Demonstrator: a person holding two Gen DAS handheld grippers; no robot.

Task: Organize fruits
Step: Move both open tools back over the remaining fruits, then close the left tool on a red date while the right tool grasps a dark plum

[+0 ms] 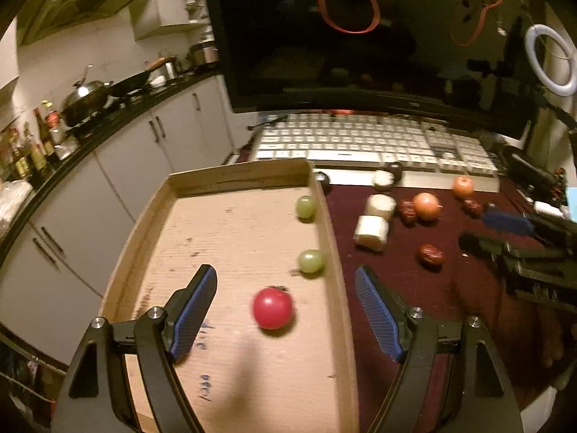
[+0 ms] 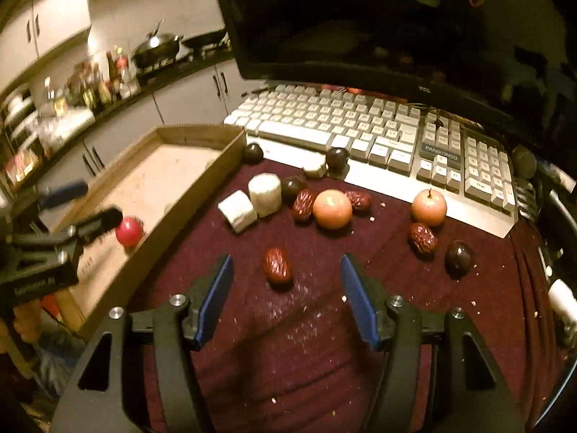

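Left wrist: red fruit (image 1: 272, 307) between open left claw (image 1: 286, 287) fingers, untouched.

Dim kitchen, white cabinets (image 1: 119, 166), dark monitor (image 1: 360, 36)

Both views are dimly lit in a warm, yellowish cast. Straight lines are bent strongly toward the black, vignetted corners (fisheye distortion). Motion blur is seen on the red fruit (image 1: 272, 307) and the keyboard (image 1: 360, 140) in the left view. Glare from a ring light (image 1: 550, 59) is reflected in the dark monitor (image 1: 360, 36).
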